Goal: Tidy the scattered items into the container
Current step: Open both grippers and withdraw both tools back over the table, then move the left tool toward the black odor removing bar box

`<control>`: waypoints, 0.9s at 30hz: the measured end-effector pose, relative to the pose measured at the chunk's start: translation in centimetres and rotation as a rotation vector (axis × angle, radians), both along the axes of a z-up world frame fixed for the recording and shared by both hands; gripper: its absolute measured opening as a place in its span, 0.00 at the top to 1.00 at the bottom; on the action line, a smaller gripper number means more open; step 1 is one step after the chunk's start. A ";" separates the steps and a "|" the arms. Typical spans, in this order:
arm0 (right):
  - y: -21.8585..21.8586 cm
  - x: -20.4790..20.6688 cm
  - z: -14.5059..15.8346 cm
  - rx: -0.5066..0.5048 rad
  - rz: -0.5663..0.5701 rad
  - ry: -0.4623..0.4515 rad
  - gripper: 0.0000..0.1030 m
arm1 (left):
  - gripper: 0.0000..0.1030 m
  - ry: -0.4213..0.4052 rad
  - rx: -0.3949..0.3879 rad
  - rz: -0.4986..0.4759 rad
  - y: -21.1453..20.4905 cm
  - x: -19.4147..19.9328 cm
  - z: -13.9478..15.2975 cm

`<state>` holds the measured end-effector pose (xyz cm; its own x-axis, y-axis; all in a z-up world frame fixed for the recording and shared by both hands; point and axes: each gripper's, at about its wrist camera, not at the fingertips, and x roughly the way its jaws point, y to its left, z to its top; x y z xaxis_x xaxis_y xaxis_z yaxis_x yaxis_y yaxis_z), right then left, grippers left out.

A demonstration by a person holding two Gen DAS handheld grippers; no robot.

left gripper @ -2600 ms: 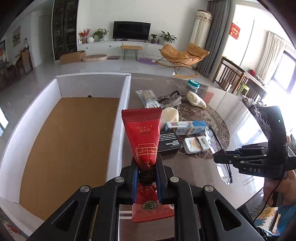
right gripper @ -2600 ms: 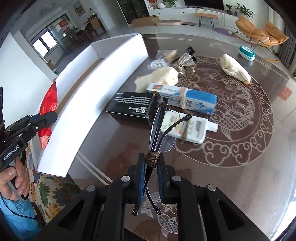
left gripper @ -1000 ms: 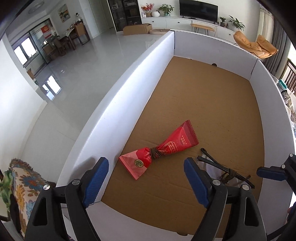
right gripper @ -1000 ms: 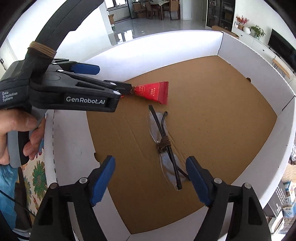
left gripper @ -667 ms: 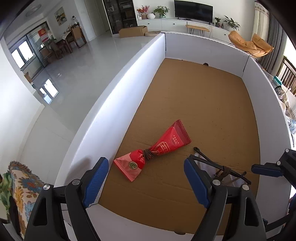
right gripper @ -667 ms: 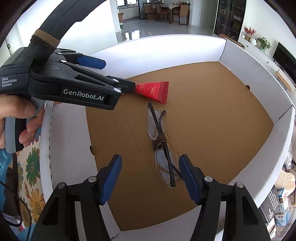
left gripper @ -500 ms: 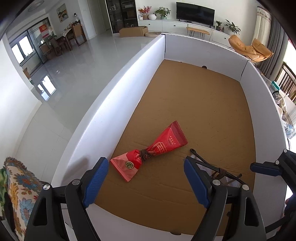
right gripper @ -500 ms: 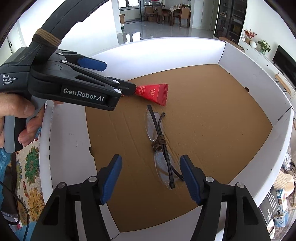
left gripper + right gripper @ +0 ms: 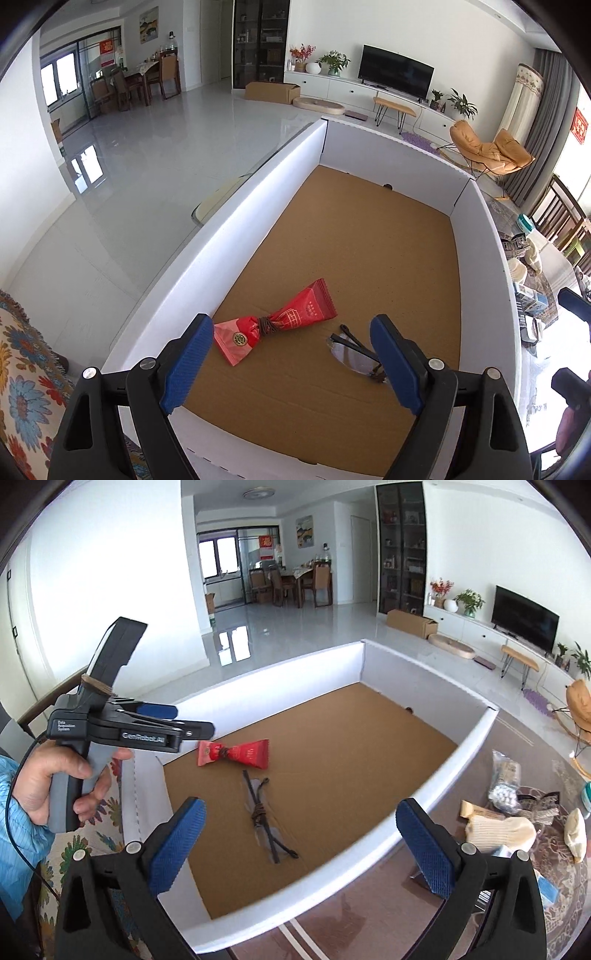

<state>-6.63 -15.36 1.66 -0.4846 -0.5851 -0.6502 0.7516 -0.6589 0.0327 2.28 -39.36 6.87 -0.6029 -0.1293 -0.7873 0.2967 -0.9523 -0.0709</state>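
A red snack packet [image 9: 275, 326] tied at its middle lies on the brown floor of the white box [image 9: 221, 251], near its front left corner. Folded glasses [image 9: 347, 350] lie just right of it, partly hidden behind my left gripper's right finger. My left gripper [image 9: 290, 328] hovers above both with its jaws opening and nothing between them. In the right wrist view the packet [image 9: 236, 755] and the glasses [image 9: 264, 819] rest inside the box [image 9: 424, 686]. My right gripper [image 9: 301, 806] is above the box's near wall, jaws opening wide and empty. A hand holds the left gripper [image 9: 190, 722] at the box's left end.
Loose items remain on the patterned table [image 9: 369, 915] right of the box: a cream sock [image 9: 498, 829], clear bags [image 9: 506, 775], another cream item [image 9: 576, 834] and a blue carton [image 9: 546, 886]. A floral cloth [image 9: 92, 849] lies at the left.
Both grippers let go of the packet and the glasses, which now lie in the box. The right gripper pulled back and up toward the table and opened wider; the left rose a little.
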 end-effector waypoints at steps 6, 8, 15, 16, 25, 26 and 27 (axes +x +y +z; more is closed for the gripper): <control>12.0 -2.1 -3.3 0.057 -0.234 0.026 0.00 | 0.16 0.056 -0.032 -0.049 4.3 0.7 2.8; 16.7 -2.9 -5.1 0.072 -0.319 -0.001 0.00 | 0.16 0.076 -0.038 -0.073 6.2 0.8 3.9; 32.7 -3.7 -9.2 0.108 -0.604 -0.082 0.00 | 0.15 0.140 -0.044 -0.216 14.8 -0.2 7.8; 34.3 -3.7 -9.6 0.103 -0.637 -0.094 0.00 | 0.15 0.146 -0.040 -0.241 16.2 -0.5 8.2; 40.1 -3.3 -11.6 0.041 -0.735 -0.163 0.00 | 0.14 0.146 -0.002 -0.474 29.6 -2.9 8.3; 40.1 -3.2 -11.8 0.042 -0.732 -0.162 0.00 | 0.14 0.140 0.005 -0.495 31.0 -3.1 7.8; 39.8 -3.1 -12.0 0.040 -0.731 -0.170 0.00 | 0.14 0.132 0.011 -0.513 32.2 -3.2 7.2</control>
<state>-9.72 24.45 -10.29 -0.6318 -0.1272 -0.7646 0.1086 -0.9912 0.0751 -0.97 -7.14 14.10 -0.6806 0.2165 -0.6999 -0.2198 -0.9717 -0.0869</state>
